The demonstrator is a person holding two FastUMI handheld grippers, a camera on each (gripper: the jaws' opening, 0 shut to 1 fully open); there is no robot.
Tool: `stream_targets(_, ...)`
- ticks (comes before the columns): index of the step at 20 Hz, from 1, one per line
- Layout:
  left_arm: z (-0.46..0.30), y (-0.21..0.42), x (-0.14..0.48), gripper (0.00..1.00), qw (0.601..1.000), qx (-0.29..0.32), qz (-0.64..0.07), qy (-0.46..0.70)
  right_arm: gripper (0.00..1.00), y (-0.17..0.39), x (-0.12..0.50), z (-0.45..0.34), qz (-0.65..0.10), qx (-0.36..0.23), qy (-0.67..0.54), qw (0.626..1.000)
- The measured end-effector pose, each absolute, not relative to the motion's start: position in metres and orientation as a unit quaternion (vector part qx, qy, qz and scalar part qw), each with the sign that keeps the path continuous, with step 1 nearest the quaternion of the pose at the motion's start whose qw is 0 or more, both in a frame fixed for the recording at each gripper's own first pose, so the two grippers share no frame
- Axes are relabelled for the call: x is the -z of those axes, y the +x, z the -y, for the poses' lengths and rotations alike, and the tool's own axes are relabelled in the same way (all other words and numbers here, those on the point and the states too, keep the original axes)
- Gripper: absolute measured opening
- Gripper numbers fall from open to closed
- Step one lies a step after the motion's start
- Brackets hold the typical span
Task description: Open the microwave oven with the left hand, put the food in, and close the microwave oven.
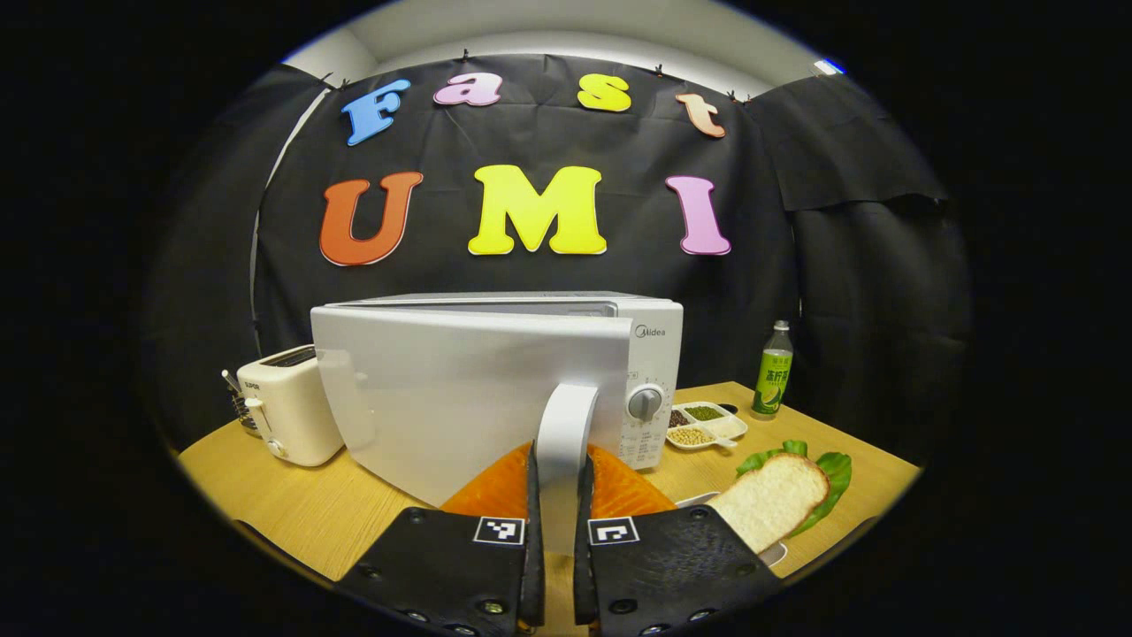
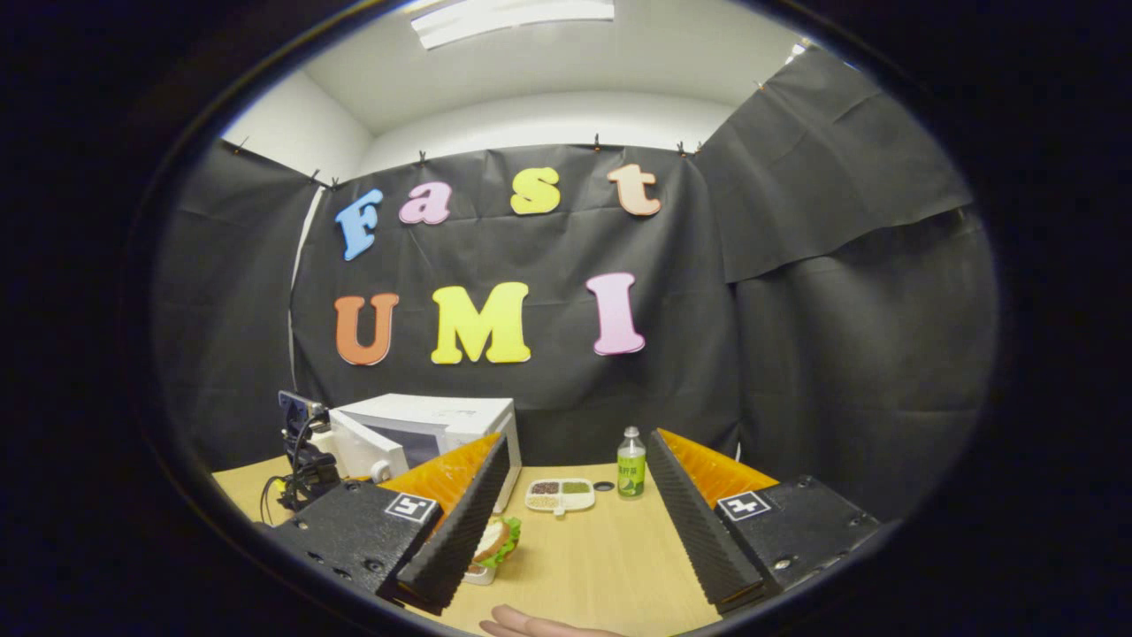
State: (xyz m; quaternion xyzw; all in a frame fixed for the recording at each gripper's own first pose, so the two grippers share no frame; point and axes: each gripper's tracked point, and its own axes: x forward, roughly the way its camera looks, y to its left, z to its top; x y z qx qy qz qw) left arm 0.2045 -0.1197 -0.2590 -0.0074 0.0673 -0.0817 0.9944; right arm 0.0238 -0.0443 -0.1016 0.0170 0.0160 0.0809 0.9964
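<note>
The white microwave [image 1: 650, 354] stands at the middle of the wooden table [image 1: 292, 504]. Its door [image 1: 460, 398] is swung partly outward. My left gripper [image 1: 557, 469] is shut on the door's upright white handle [image 1: 566, 425]. A sandwich [image 1: 774, 500] of bread and lettuce lies on a white plate just right of it. In the right gripper view, my right gripper [image 2: 577, 442] hangs open above the table with nothing between its fingers. The sandwich [image 2: 495, 540] lies below its left finger, and the microwave [image 2: 424, 425] sits farther back on the left.
A white toaster [image 1: 283, 407] stands left of the microwave. A divided dish of grains [image 1: 705, 426] and a green bottle [image 1: 772, 372] sit to its right. Part of a hand [image 2: 531, 626] shows at the near table edge.
</note>
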Motion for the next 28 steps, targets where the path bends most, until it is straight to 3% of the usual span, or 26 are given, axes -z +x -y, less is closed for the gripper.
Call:
stream_targets(6,0.083,0.159,0.26,0.12,0.988,0.134,-0.073,-0.012,1.0,0.003,0.093,0.007,-0.015,-0.098,0.012,0.995)
stream_targets(7,0.075,0.152,0.261,0.12,0.988,0.136,-0.074,-0.013,0.92,0.0,0.091,0.001,-0.012,-0.102,0.008,0.995)
stream_targets(8,0.065,0.144,0.261,0.12,0.988,0.136,-0.076,-0.017,0.92,-0.002,0.087,-0.005,-0.008,-0.105,0.005,0.994)
stream_targets(11,0.035,0.122,0.264,0.03,0.989,0.123,-0.082,-0.021,0.92,-0.011,0.088,-0.026,-0.01,-0.12,0.005,0.993)
stream_targets(12,0.023,0.115,0.264,0.12,0.99,0.115,-0.084,-0.018,1.0,-0.016,0.088,-0.035,-0.015,-0.129,0.011,0.992)
stream_targets(13,0.012,0.108,0.266,0.12,0.99,0.108,-0.087,-0.016,1.0,-0.019,0.089,-0.043,-0.018,-0.136,0.017,0.99)
stream_targets(14,-0.001,0.101,0.266,0.14,0.991,0.1,-0.087,-0.013,0.92,-0.023,0.088,-0.052,-0.021,-0.143,0.02,0.989)
stream_targets(16,-0.028,0.091,0.267,0.14,0.993,0.083,-0.088,-0.003,0.92,-0.029,0.088,-0.067,-0.021,-0.154,0.016,0.988)
stream_targets(17,-0.041,0.086,0.269,0.14,0.993,0.077,-0.09,-0.004,1.0,-0.03,0.088,-0.073,-0.019,-0.155,0.012,0.988)
stream_targets(18,-0.053,0.082,0.27,0.14,0.993,0.072,-0.09,-0.007,0.92,-0.032,0.087,-0.079,-0.017,-0.156,0.007,0.988)
stream_targets(19,-0.065,0.079,0.271,0.14,0.993,0.067,-0.092,-0.012,0.92,-0.033,0.089,-0.086,-0.016,-0.158,0.004,0.987)
stream_targets(20,-0.075,0.075,0.274,0.14,0.993,0.065,-0.094,-0.016,1.0,-0.035,0.09,-0.093,-0.017,-0.161,0.003,0.987)
stream_targets(27,-0.145,0.046,0.306,0.14,0.99,0.039,-0.138,-0.003,1.0,-0.032,0.107,-0.116,-0.031,-0.161,0.011,0.986)
stream_targets(28,-0.159,0.037,0.306,0.15,0.99,0.021,-0.14,0.0,0.92,-0.029,0.109,-0.116,-0.035,-0.159,0.014,0.987)
